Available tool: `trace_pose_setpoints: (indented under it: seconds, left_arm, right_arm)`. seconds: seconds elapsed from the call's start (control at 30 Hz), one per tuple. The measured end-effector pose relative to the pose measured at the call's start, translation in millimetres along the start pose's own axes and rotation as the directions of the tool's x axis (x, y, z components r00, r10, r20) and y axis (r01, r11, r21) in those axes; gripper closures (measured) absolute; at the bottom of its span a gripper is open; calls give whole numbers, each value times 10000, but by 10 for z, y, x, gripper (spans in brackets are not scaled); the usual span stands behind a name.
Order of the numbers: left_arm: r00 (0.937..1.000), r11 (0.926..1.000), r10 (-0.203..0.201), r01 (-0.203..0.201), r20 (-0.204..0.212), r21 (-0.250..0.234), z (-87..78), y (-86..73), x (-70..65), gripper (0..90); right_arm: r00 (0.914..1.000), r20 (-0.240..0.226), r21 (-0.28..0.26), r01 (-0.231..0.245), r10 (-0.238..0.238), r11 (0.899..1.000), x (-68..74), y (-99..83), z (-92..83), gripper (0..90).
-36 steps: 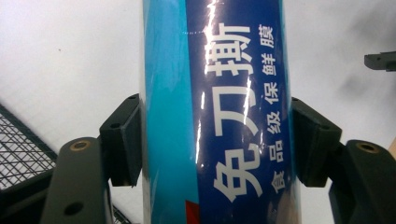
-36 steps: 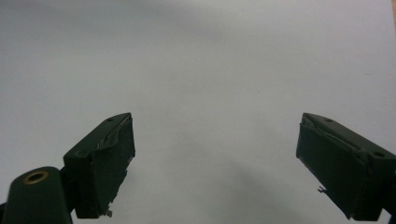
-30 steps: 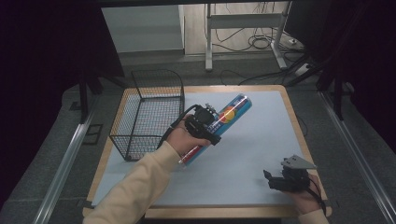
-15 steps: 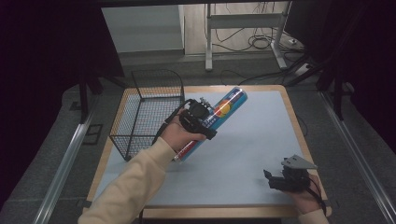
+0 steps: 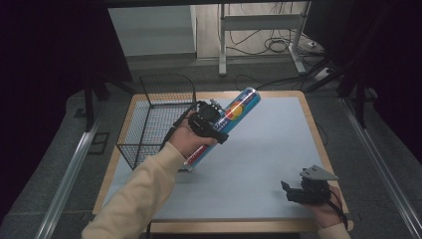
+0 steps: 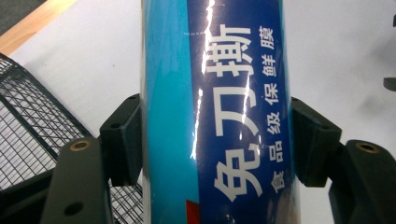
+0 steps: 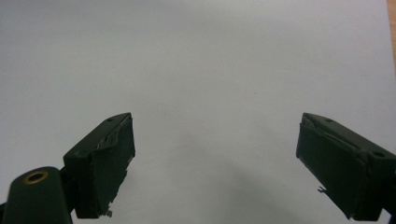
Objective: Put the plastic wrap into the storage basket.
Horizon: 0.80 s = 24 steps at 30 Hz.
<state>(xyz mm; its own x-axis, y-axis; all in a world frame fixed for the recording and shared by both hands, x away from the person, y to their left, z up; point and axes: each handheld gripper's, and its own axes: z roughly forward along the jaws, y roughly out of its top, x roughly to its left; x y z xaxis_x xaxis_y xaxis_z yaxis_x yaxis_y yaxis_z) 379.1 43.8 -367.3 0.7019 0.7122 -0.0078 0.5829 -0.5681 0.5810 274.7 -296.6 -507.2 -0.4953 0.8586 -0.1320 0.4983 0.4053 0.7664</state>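
A long blue tube [image 5: 234, 112] with white Chinese lettering [image 6: 219, 116] is held tilted above the table, its far end higher. My left gripper [image 5: 209, 122] is shut on its middle, both black pads [image 6: 122, 140] pressed against its sides. The tube hangs just right of the black wire basket [image 5: 154, 117]. My right gripper [image 5: 298, 191] rests near the table's front right edge. In the right gripper view its jaws stand wide apart over the pale mat, and the right gripper [image 7: 215, 158] is open with nothing between them.
The wire basket's mesh [image 6: 28, 135] shows at the left of the left gripper view. A pale blue mat [image 5: 268, 144] covers the wooden table [image 5: 308, 112]. Metal rails [image 5: 69, 169] run along both sides, and cables lie on the floor behind.
My left gripper has lifted the tube and carried it slightly left and back toward the basket. The right gripper has stayed in place.
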Motion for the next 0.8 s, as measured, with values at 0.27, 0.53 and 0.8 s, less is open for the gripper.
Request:
trace_pose_setpoints:
  seconds: [0.27,0.53,0.8]
  left_arm:
    - [9998,9998,-105,102,-170,-182,-46,38,75,317]
    - [9991,9990,-269,257,-315,-365,-98,68,171,317]
    - [9984,9976,-437,417,-366,-550,-159,125,272,317]
  right_arm:
    - [10000,10,22,-8,8,10000,-3,-2,3,119]
    - [10000,17,45,-10,10,10000,-6,-3,6,119]
    - [10000,25,62,2,-2,10000,-8,-5,11,119]
